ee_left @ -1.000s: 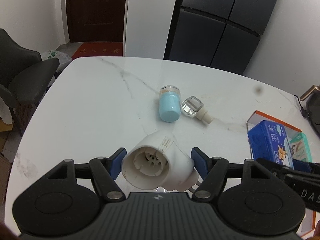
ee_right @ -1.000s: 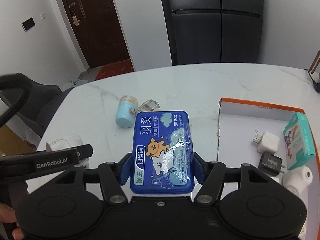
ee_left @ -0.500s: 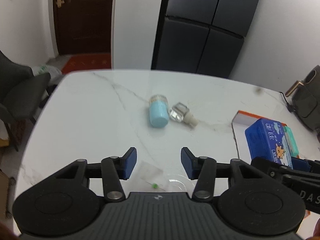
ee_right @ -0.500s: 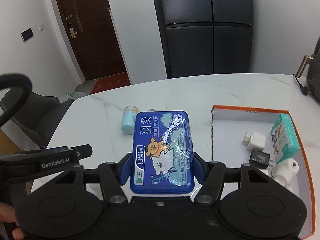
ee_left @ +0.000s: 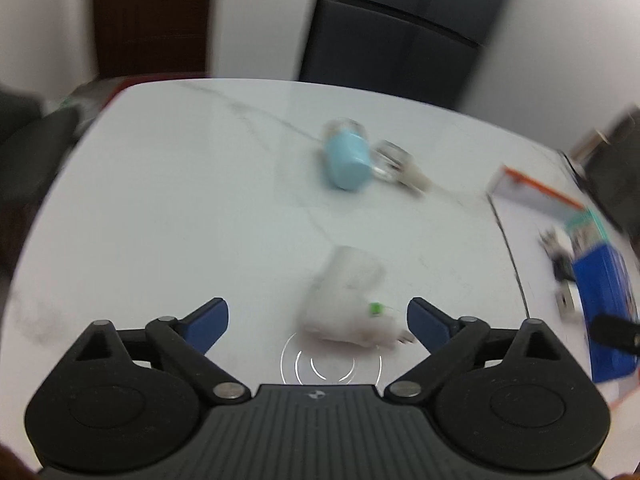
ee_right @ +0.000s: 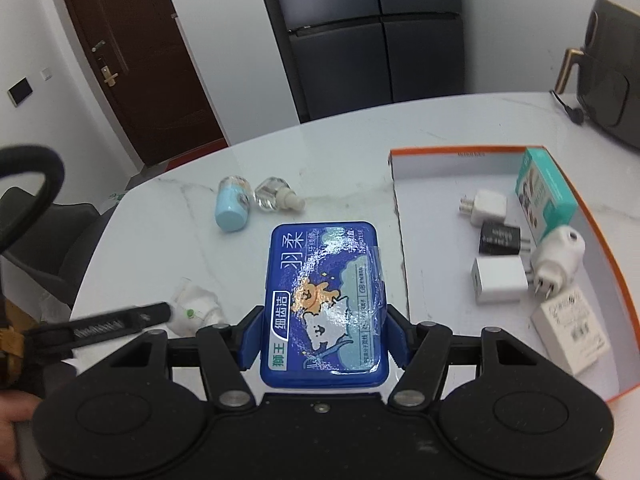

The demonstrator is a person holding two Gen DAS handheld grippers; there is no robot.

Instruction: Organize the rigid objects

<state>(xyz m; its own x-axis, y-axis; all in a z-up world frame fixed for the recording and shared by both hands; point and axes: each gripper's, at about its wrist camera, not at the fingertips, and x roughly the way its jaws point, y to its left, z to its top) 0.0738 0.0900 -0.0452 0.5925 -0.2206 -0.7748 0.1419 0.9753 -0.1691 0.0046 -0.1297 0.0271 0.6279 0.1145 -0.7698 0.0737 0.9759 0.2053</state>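
Left spread wide, right clamped

Left gripper (ee_left: 318,316) has its jaws far apart (view's blurry), low over the table; right gripper (ee_right: 322,326) pinches a blue box.

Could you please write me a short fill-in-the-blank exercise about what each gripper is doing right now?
1. The right gripper is shut on the ___ case.
2. The left gripper is ___ and holds nothing.
3. The white plug-in device lies on the ___.
4. The teal box sits inside the ___-rimmed tray.

Missing words: blue; open; table; orange

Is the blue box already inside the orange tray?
No, the blue box is held up in the right claw, over the table and left of the orange tray.
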